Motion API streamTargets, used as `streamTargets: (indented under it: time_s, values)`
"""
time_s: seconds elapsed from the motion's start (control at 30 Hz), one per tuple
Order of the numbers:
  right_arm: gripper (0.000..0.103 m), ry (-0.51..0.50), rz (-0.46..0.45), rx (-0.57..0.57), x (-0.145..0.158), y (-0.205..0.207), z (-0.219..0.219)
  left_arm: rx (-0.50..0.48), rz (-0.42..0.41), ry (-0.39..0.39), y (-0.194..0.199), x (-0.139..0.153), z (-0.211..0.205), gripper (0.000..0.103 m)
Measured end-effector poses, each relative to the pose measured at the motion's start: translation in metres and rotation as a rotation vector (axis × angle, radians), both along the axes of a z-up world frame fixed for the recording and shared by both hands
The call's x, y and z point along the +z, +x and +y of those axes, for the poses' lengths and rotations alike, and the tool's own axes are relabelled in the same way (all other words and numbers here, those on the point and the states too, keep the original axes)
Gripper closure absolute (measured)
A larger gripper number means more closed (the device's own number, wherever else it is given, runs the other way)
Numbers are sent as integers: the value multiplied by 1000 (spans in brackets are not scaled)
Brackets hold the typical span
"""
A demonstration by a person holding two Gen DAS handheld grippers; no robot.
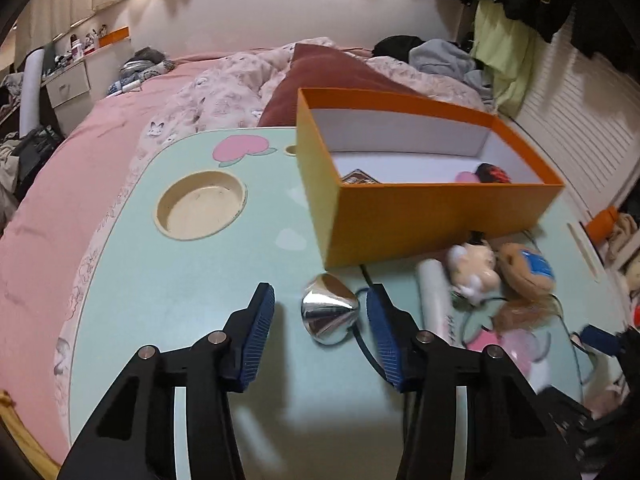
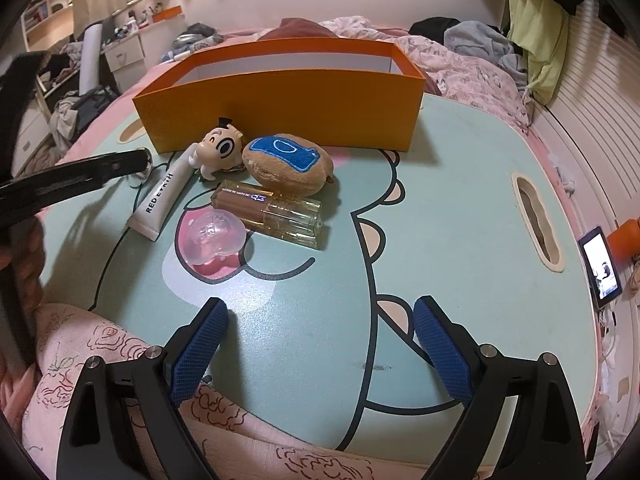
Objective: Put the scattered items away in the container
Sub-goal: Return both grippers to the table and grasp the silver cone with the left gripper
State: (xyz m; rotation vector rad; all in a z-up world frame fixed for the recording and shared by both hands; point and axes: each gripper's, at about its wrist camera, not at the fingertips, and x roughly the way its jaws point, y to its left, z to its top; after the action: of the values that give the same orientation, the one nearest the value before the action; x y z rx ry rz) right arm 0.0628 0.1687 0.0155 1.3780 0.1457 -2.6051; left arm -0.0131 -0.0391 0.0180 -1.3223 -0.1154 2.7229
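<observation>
Between the spread blue pads of the left gripper [image 1: 321, 312] lies a shiny metal cone [image 1: 329, 309], resting on the mint-green lap table [image 1: 160, 288]; the jaws stand wide apart, the right pad close beside the cone, the left pad clear of it, so nothing is clamped. Just beyond the cone sits the orange box [image 1: 400, 216], open at the top with a white lining; a small printed packet [image 1: 357, 178], a pink item [image 1: 467, 176] and a dark round item [image 1: 494, 173] lie on its floor. To the right of the left gripper, against the box's near wall, are a white tube [image 1: 436, 300], a cartoon figurine [image 1: 474, 270] and a brown plush with a blue patch [image 1: 526, 270]. To the left and ahead is a round recess [image 1: 200, 210] in the table.

Nearer the person, the right gripper [image 2: 320, 322] hovers over the table's cartoon print with its jaws wide apart and empty. Ahead and to its left lie a clear pink dome [image 2: 214, 234], a glass bottle of amber liquid [image 2: 272, 214] on its side, the tube lettered "RED EARTH", the figurine and the plush, all clustered before the box. To its right is an oval slot [image 2: 538, 222], and beyond the table edge a lit phone [image 2: 600, 266]. A pink bed [image 1: 80, 160] surrounds the table.
</observation>
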Motion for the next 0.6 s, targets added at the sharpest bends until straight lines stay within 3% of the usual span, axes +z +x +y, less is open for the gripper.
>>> streamTargets:
  time_s: [0.03,0.07,0.3,0.5,0.6]
  values:
    - [9,0,0,0,0,0,0,-6,1,8,-1,-1,0,58]
    - [9,0,0,0,0,0,0,-12,4,4,-1,-1,2,69]
    - [9,-1,1,-1,-1,1,0,-28,100,-4,24,14,3,69]
    - [10,-45,7,-9,3,0,5,-77,110,-2,67,22,14,69]
    - [20,-101,17,-20,9,-3,13,-65,129,9,85,20,18,69]
